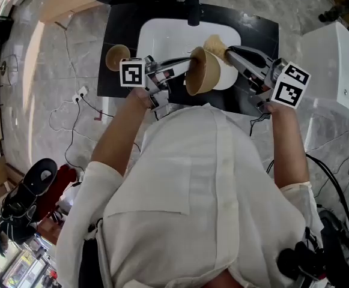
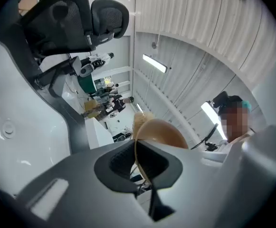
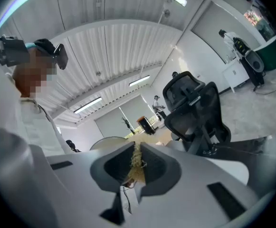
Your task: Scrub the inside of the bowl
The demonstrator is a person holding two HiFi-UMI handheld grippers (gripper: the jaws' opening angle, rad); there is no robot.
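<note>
While the bowl (image 1: 203,71) is held tipped on its side above the white sink (image 1: 162,32), its thin rim is clamped between the nearly closed jaws of the left gripper (image 1: 187,62). The bowl's opening is turned toward the person. In the left gripper view the tan wall is seen rising from between the dark pads. A tuft of pale, fibrous scrubber (image 1: 215,44) is pinched in the narrow jaws of the right gripper (image 1: 228,55) and is placed just beside the bowl's upper edge. Whether the two touch cannot be told. A brown dish (image 1: 118,57) is seen on the black counter (image 1: 111,80), left of the sink.
</note>
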